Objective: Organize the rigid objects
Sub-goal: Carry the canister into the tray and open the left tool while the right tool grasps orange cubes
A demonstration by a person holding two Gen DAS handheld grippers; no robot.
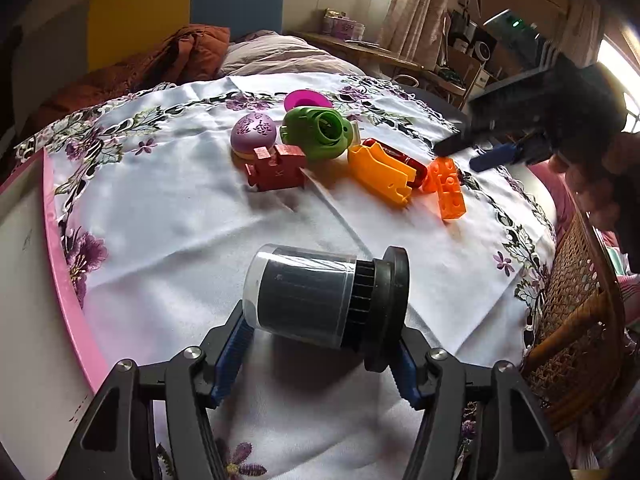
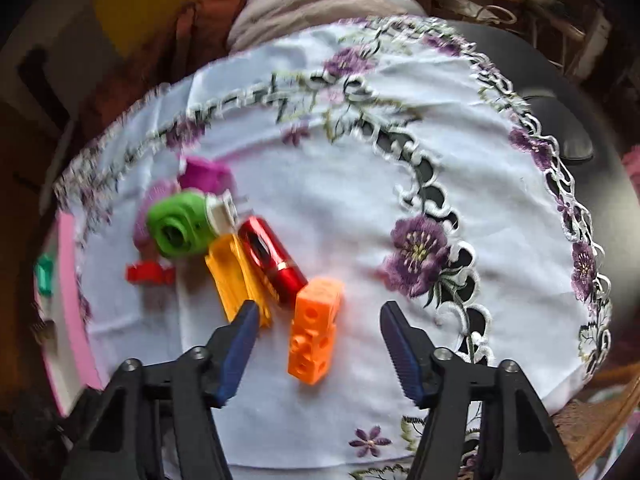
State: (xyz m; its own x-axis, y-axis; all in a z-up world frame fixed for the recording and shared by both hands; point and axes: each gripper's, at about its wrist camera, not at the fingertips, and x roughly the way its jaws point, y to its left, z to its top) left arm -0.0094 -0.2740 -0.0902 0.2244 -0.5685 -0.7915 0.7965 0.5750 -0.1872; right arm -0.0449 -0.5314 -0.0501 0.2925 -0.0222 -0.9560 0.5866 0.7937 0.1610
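Early on: left gripper [image 1: 320, 354] jaws clamped on filter [image 1: 326, 298]; right gripper [image 2: 316, 338] jaws apart around brick [image 2: 314, 332]; toys ahead unsorted.

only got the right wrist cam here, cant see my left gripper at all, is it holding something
Observer: Yes, the left gripper is shut on a black cylinder with a clear sleeve, lying sideways between the fingers.
Operator: whats left of the green thing, its a blur for me
Observer: A purple egg with a cut-out pattern, beside the green round toy.
Operator: and the red bit below it
Observer: A red wooden block piece, in front of the egg.
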